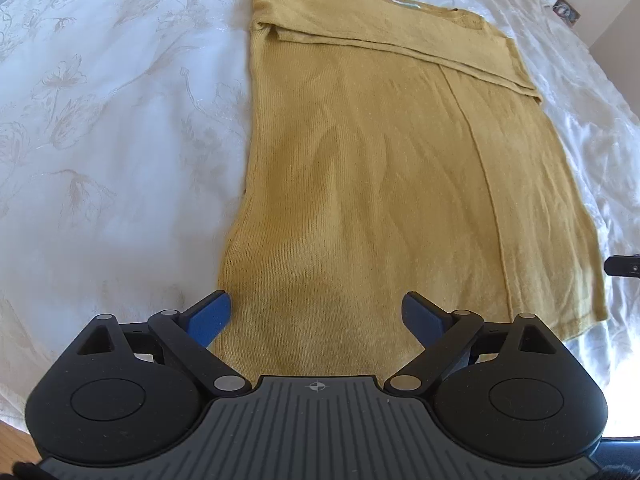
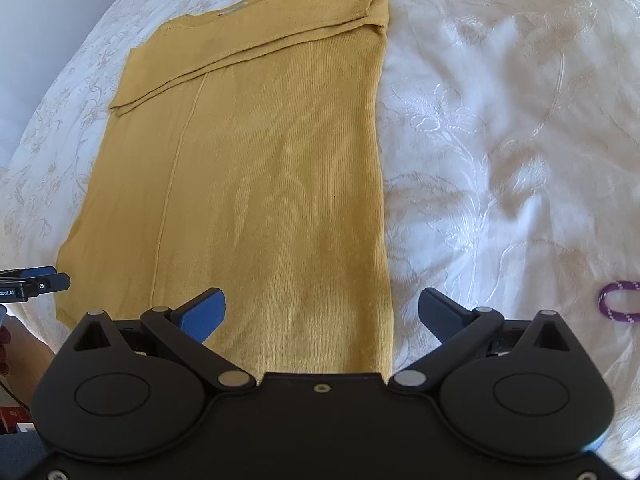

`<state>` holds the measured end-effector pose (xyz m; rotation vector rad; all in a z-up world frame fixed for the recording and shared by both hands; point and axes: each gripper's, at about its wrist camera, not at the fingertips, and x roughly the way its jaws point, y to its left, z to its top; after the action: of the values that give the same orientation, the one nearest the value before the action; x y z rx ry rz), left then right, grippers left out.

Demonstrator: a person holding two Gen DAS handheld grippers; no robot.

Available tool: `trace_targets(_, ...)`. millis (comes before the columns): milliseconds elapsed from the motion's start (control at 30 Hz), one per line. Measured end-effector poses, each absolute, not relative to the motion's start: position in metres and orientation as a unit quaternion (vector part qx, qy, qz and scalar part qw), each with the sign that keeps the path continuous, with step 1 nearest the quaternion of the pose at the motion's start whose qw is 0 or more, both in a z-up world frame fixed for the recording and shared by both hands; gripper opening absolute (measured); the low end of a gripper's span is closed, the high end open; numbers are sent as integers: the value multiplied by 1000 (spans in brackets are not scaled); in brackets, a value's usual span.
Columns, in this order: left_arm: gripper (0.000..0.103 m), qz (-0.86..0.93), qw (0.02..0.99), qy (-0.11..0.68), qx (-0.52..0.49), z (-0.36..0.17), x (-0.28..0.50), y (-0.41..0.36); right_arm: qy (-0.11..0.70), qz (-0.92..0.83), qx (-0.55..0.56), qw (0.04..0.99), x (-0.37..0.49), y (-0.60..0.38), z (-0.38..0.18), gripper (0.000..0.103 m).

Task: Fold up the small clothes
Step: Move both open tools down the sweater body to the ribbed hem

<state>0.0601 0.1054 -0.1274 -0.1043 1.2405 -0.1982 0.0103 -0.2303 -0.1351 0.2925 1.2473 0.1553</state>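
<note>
A yellow knitted sweater (image 1: 360,184) lies flat on a bed covered with a white bedspread (image 1: 100,140) that has a pale flower pattern. The sweater is already partly folded: both long sides are turned in, so it makes a tall rectangle, and a sleeve (image 1: 400,46) lies across the upper part in a slanted band. A straight folded edge runs along the body from the sleeve down to the near hem.

The left gripper (image 1: 316,314) is at the near hem of the sweater, close to its left corner. Its blue fingers (image 1: 210,316) are wide apart and hold nothing; the left finger is at the left edge of the cloth, the other one over the cloth.

The right gripper (image 2: 322,312) is at the same hem, close to the right corner. Its blue fingers (image 2: 202,312) are also spread wide, with nothing between them. The left finger is over the sweater (image 2: 260,168), the right one over the bedspread (image 2: 500,140) just beside the cloth's edge.

In the right wrist view a purple cord (image 2: 616,302) with white specks lies on the bed at the far right, well apart from the sweater. In the left wrist view some small things stand on a surface beyond the bed at the top right, too small to tell.
</note>
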Motion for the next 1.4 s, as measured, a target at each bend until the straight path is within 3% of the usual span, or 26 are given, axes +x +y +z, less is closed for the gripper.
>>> trace_targets(467, 94, -73, 790, 606, -61, -152, 56, 113, 596, 97, 213, 768, -7, -244, -157, 102)
trace_targets(600, 103, -83, 782, 615, -59, -169, 56, 113, 604, 103, 218, 759, -3, -242, -168, 102)
trace_targets(967, 103, -76, 784, 606, -106, -181, 58, 127, 601, 106, 233, 757, -2, -245, -189, 103)
trace_targets(1267, 102, -82, 784, 609, -84, -177, 55, 117, 556, 122, 239, 787, -22, -249, -189, 103)
trace_targets(1400, 94, -101, 787, 605, -68, -168, 48, 119, 554, 122, 221, 793, -21, -244, -187, 103)
